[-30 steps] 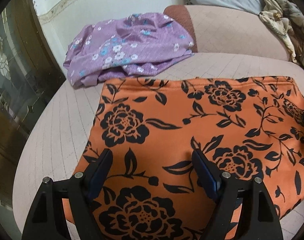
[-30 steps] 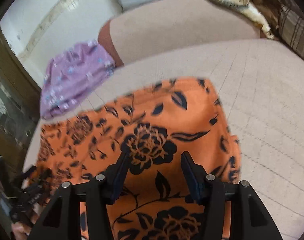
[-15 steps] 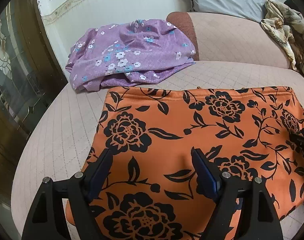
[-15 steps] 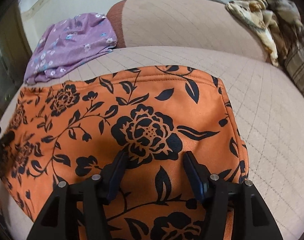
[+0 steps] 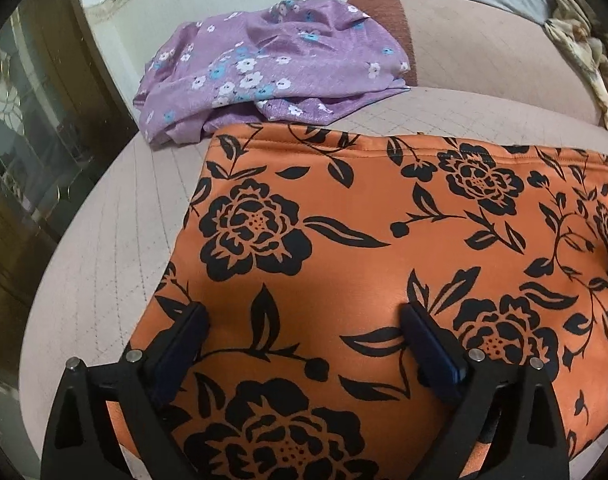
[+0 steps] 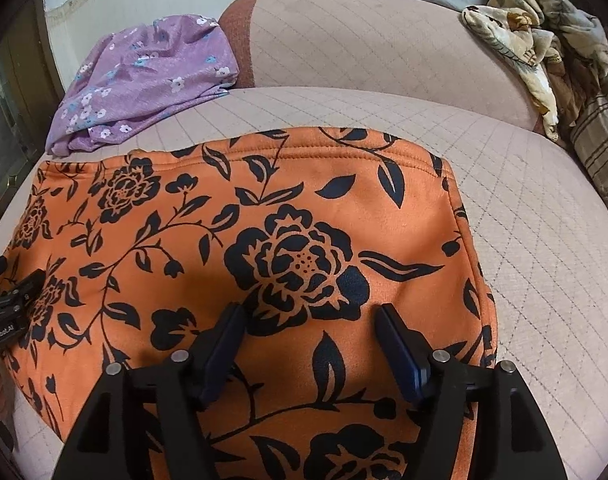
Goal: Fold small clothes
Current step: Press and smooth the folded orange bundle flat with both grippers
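Across the middle of the pale pink quilted sofa seat [image 6: 543, 264] lies the orange stretch-knit garment printed with black peonies and leaves [image 5: 383, 248], spread flat with its stitched hem at twelve o'clock in both wrist views. It appears smoothed out but not folded, so the step in hand looks like the approach to a first fold. The left gripper [image 5: 304, 320] hovers over the cloth's left part with its jaws spread wide and nothing between them; the right gripper [image 6: 309, 320] hangs over the right part, jaws likewise apart and empty. The next move probably calls for each gripper to drop to an edge or corner, pinch a single layer cleanly, and carry it over without dragging the slippery-looking fabric. Beyond the hem, at about eleven o'clock, a crumpled lilac garment with small white and blue flowers [image 5: 264, 64] rests against the sofa back, and it seems to touch the orange cloth's far left corner. At one to two o'clock in the right view sits a heap of beige patterned cloth [image 6: 531, 40]. Both gripper bodies cover the garment's near edge, so its full shape cannot be made out.
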`<state>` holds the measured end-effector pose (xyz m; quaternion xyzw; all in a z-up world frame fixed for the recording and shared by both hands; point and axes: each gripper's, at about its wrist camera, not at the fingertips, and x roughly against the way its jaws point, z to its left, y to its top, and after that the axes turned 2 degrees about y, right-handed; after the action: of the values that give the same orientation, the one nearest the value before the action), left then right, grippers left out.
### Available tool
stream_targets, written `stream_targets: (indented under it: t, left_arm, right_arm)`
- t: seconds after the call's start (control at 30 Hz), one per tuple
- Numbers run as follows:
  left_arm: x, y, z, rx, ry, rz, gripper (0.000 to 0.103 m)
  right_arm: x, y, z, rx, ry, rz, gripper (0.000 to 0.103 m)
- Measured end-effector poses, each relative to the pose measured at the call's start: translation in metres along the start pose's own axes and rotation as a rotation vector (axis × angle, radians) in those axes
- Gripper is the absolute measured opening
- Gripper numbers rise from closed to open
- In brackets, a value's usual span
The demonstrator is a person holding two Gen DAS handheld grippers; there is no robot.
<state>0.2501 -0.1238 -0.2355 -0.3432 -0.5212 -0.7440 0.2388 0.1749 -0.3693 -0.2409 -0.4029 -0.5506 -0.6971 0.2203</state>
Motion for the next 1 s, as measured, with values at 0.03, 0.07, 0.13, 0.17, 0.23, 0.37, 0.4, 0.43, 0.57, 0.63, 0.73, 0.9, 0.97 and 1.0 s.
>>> stream_targets:
  t: [0.03, 0.07, 0.13, 0.17, 0.23, 0.37, 0.4, 0.43, 0.57, 0.63, 0.73, 0.9, 0.97, 1.0]
  left_arm:
    - [0.000, 0.000, 0.000, 0.000, -0.001, 0.000, 0.098]
    - [0.000, 0.000, 0.000, -0.003, 0.001, -0.002, 0.098]
    - [0.001, 0.000, -0.001, -0.006, 0.005, -0.006, 0.098]
    - [0.002, 0.000, -0.001, -0.007, 0.007, -0.008, 0.098]
    - [0.003, 0.000, 0.000, -0.003, 0.007, -0.010, 0.098]
    - [0.008, 0.000, 0.001, 0.010, 0.004, -0.017, 0.098]
    - [0.011, 0.000, 0.001, 0.013, 0.001, -0.022, 0.098]
    - [0.014, 0.000, 0.001, 0.015, -0.002, -0.028, 0.098]
    - [0.028, 0.000, 0.000, 0.023, -0.013, -0.062, 0.098]
    - [0.034, -0.002, -0.002, 0.021, -0.015, -0.074, 0.098]
    - [0.042, -0.006, -0.004, 0.014, -0.018, -0.083, 0.098]
    - [0.037, -0.014, -0.013, -0.019, -0.012, -0.058, 0.098]
    - [0.029, -0.016, -0.018, -0.038, -0.002, -0.033, 0.098]
    - [0.024, -0.017, -0.019, -0.042, -0.001, -0.020, 0.098]
  right_arm:
    - [0.001, 0.000, 0.000, -0.003, 0.002, 0.002, 0.072]
    - [0.002, 0.000, 0.000, -0.006, 0.002, 0.006, 0.072]
    - [0.005, 0.001, -0.001, -0.016, 0.006, 0.010, 0.072]
    - [0.008, 0.002, -0.002, -0.025, 0.014, 0.005, 0.072]
    - [0.017, 0.001, -0.003, -0.035, 0.035, -0.013, 0.072]
    - [0.039, 0.002, 0.000, -0.024, 0.048, -0.070, 0.072]
    - [0.044, 0.001, 0.001, -0.021, 0.057, -0.083, 0.072]
    - [0.050, 0.000, 0.002, -0.017, 0.068, -0.097, 0.072]
    - [0.063, -0.008, 0.006, -0.005, 0.081, -0.111, 0.072]
    - [0.068, -0.015, 0.008, -0.006, 0.085, -0.110, 0.072]
    - [0.069, -0.021, 0.009, -0.008, 0.093, -0.102, 0.072]
    - [0.049, -0.033, 0.005, -0.047, 0.083, -0.002, 0.072]
    - [0.034, -0.037, 0.001, -0.078, 0.078, 0.066, 0.072]
    - [0.031, -0.038, 0.000, -0.085, 0.079, 0.068, 0.072]
